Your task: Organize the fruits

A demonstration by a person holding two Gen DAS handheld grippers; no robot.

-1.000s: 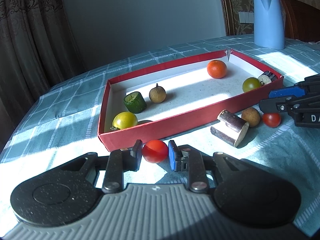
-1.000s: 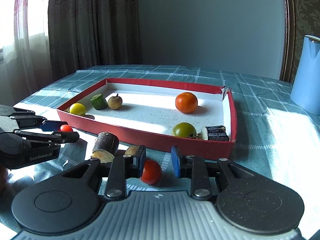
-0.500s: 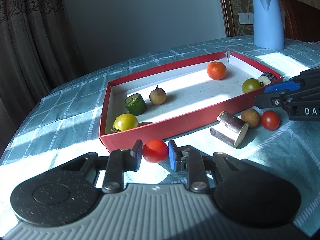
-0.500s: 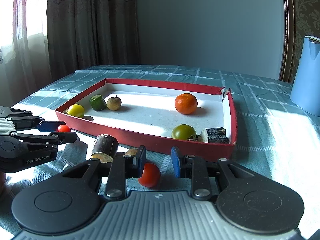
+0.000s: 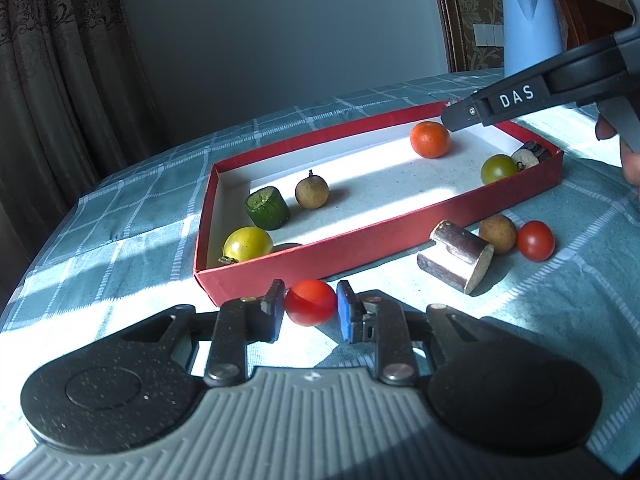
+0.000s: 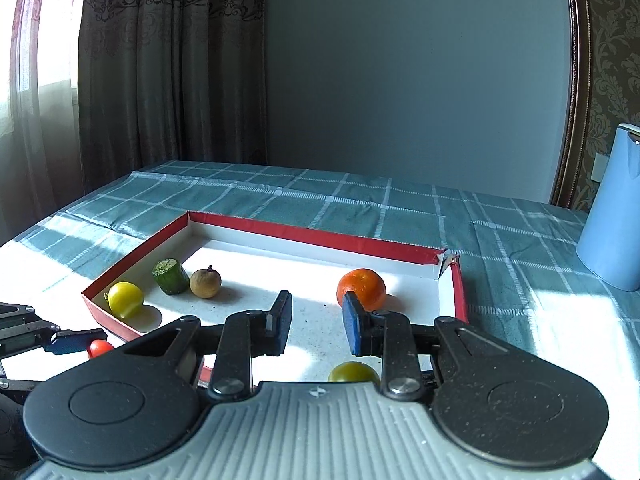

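A red tray [image 5: 360, 248] holds a yellow tomato [image 5: 248, 243], a green cucumber piece [image 5: 267, 208], a brown longan [image 5: 312, 191], an orange [image 5: 430, 139], a green tomato [image 5: 498, 169] and a dark cut piece [image 5: 530, 154]. My left gripper [image 5: 310, 308] sits on the cloth before the tray's near wall, its pads touching a red cherry tomato [image 5: 310, 302]. My right gripper [image 6: 316, 326] is open and empty, raised above the tray [image 6: 320, 236] near the orange [image 6: 362, 288]. A second red tomato [image 5: 535, 240], a longan [image 5: 497, 233] and a cut stalk piece [image 5: 456, 261] lie on the cloth.
A blue kettle [image 5: 530, 30] stands at the table's far right; it also shows in the right wrist view [image 6: 612, 208]. The checked teal tablecloth [image 6: 360, 200] covers the table. Curtains hang behind at the left.
My right gripper rose from the cloth, leaving the red tomato there, and now hovers over the tray. My left gripper stayed around its red tomato.
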